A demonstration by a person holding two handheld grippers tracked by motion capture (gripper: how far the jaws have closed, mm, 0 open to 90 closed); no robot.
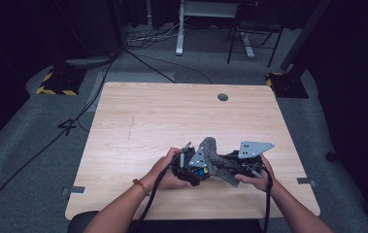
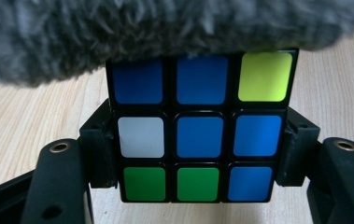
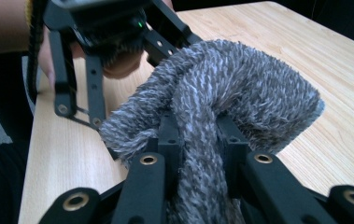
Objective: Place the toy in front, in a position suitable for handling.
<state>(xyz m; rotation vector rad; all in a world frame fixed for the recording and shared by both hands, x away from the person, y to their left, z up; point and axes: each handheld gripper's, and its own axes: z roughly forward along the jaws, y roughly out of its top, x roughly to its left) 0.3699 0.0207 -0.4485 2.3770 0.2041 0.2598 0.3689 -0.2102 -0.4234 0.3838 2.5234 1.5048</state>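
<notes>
- One cube is sitting between the jaws of the left gripper, which are closed onto its two opposite sides; its bottom edge is hanging just above the table.
- The cube has no long axis; the face turned to the left gripper view is standing square and upright, showing nine stickers: five blue, two green, one white, one yellow.
- The yellow sticker is sitting at that face's top right corner, the white at mid left, the two green side by side at the bottom left.
- One grey fuzzy cloth is being pinched by the right gripper, whose jaws are closed narrowly on a bunched fold of it.
- The cloth's long axis is running away from the right gripper toward the left gripper, arching up and over; in the left gripper view the cloth is lying across the cube's top edge and touching it.
- In the high view the two grippers, left and right, are meeting near the table's front edge, with the cloth slanting between them.
- Two hands, one per gripper, are holding them.
</notes>
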